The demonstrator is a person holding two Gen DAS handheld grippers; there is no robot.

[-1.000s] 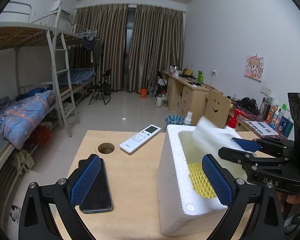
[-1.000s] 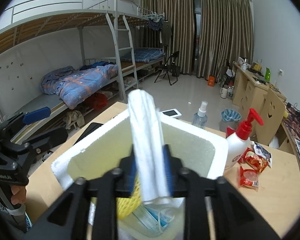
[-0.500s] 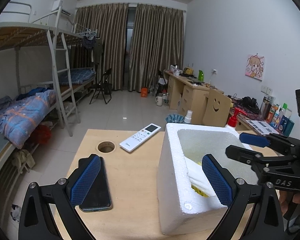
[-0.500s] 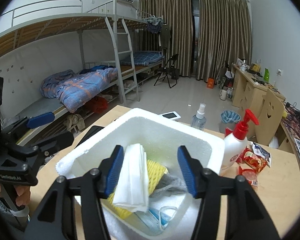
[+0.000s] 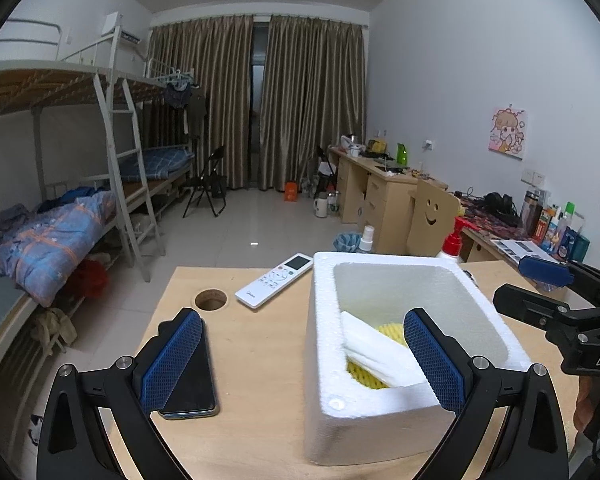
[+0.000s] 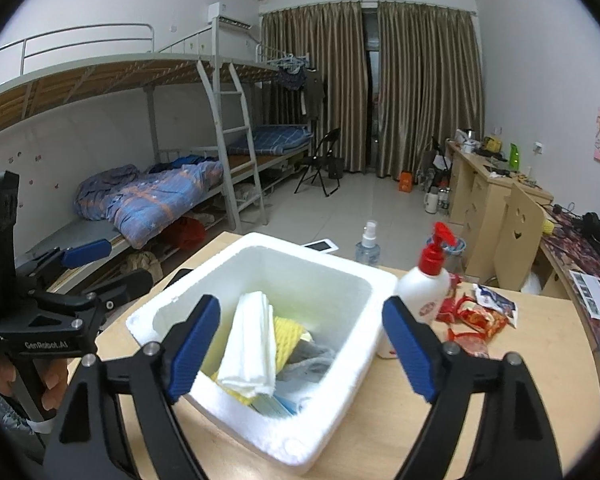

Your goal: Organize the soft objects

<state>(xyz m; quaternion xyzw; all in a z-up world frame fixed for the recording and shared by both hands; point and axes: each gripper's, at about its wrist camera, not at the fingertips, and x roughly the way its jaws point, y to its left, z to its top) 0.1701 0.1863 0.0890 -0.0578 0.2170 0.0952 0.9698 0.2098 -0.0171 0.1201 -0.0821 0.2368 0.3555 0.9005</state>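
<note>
A white foam box [image 6: 352, 280] [image 5: 384, 260] stands on the wooden table. Inside it a folded white cloth [image 6: 250, 346] [image 5: 376, 354] leans on a yellow foam net [image 6: 286, 330], with a grey cloth [image 6: 312, 362] and a blue face mask [image 6: 276, 402] beneath. My right gripper [image 6: 300, 346] hovers over the box, jaws still opening, the cloth lying loose below them, touched by neither pad. My left gripper [image 5: 300, 362] stands open, one finger over a black phone [image 5: 190, 384], the other at the box's near corner. The right gripper [image 5: 548, 284] also shows at the far right.
A white remote [image 5: 276, 280] and a round cable hole [image 5: 211, 299] lie behind the phone. Right of the box stand a red-pump lotion bottle [image 6: 426, 284], a clear spray bottle [image 6: 368, 246] and red snack packets [image 6: 476, 314]. A hand [image 6: 4, 372] holds the left gripper.
The right gripper let go of the folded white cloth, which dropped into the box, then spread its jaws wide and drew back. The left gripper shifted slightly.
</note>
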